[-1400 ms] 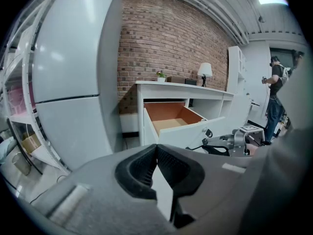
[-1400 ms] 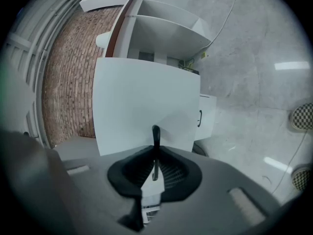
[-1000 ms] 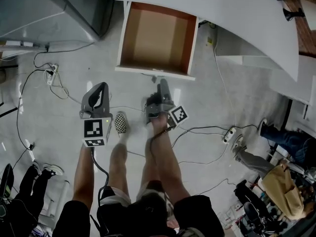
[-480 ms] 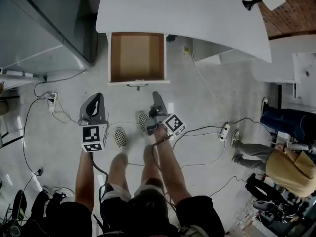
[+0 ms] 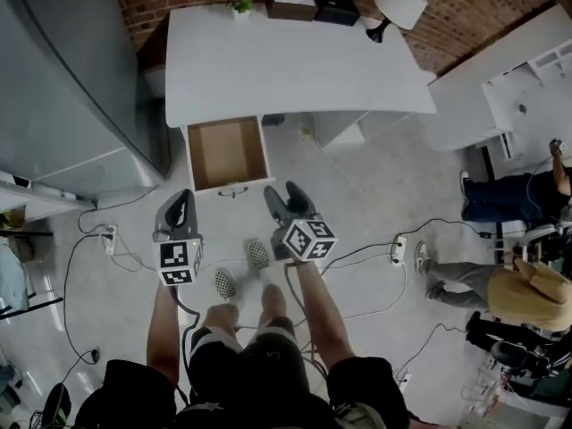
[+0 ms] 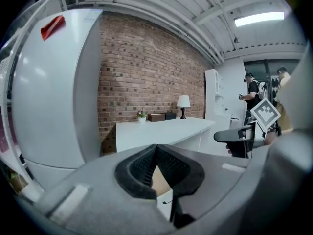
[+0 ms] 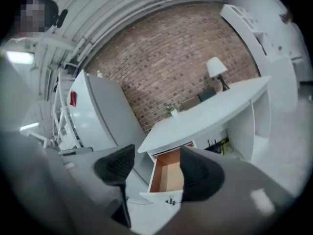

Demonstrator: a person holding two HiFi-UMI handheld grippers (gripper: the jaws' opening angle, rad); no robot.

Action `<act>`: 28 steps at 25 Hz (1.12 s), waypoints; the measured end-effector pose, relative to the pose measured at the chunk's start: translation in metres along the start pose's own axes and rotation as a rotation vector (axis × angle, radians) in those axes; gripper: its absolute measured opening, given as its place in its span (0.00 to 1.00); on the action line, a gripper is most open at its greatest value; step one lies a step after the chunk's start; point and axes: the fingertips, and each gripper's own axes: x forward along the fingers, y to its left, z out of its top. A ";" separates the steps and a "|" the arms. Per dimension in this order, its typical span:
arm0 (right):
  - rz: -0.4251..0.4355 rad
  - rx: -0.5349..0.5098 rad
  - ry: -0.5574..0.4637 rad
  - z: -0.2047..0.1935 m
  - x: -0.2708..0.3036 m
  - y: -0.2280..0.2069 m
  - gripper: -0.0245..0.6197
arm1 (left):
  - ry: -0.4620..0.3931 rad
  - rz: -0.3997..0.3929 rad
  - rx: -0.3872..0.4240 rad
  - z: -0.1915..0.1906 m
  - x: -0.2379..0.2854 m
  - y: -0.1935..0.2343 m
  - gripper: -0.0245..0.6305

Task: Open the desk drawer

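The white desk [image 5: 295,61] stands against the brick wall. Its drawer [image 5: 226,154] is pulled out at the left end, showing an empty brown inside, with a small handle [image 5: 232,189] on its white front. My left gripper [image 5: 181,198] hangs over the floor just in front and left of the drawer, its jaws closed together at the tips [image 6: 156,148], holding nothing. My right gripper [image 5: 284,195] is in front and right of the drawer, open. In the right gripper view the open drawer [image 7: 168,176] shows between the right gripper's [image 7: 151,163] spread jaws.
A tall grey refrigerator [image 5: 63,88] stands left of the desk. Cables [image 5: 116,248] and a power strip [image 5: 398,248] lie on the floor. People [image 5: 514,293] sit at the right. A lamp [image 5: 398,3], boxes [image 5: 290,4] and a small plant [image 5: 239,3] are on the desk.
The view has pulled back and up from the desk, so the open drawer looks smaller and farther. Both grippers have drawn away from the drawer front. The drawer stays open.
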 end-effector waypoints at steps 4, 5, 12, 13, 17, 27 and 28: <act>-0.010 -0.148 -0.038 0.052 -0.032 0.031 0.48 | -0.048 -0.009 0.029 0.054 -0.018 -0.010 0.05; -0.015 -0.186 -0.049 0.063 -0.039 0.038 0.48 | -0.062 -0.007 0.036 0.067 -0.024 -0.011 0.05; -0.042 -0.492 -0.093 0.121 -0.092 0.094 0.48 | -0.142 0.025 0.065 0.135 -0.080 -0.018 0.05; -0.040 -0.518 -0.103 0.128 -0.099 0.101 0.47 | -0.151 0.029 0.065 0.143 -0.087 -0.020 0.05; -0.027 -0.531 -0.152 0.146 -0.124 0.118 0.41 | -0.175 0.029 0.083 0.160 -0.113 -0.028 0.05; -0.061 -0.606 -0.170 0.132 -0.167 0.139 0.26 | -0.199 0.038 0.121 0.175 -0.155 -0.032 0.05; -0.069 -0.610 -0.173 0.131 -0.169 0.140 0.23 | -0.195 0.037 0.122 0.173 -0.157 -0.031 0.05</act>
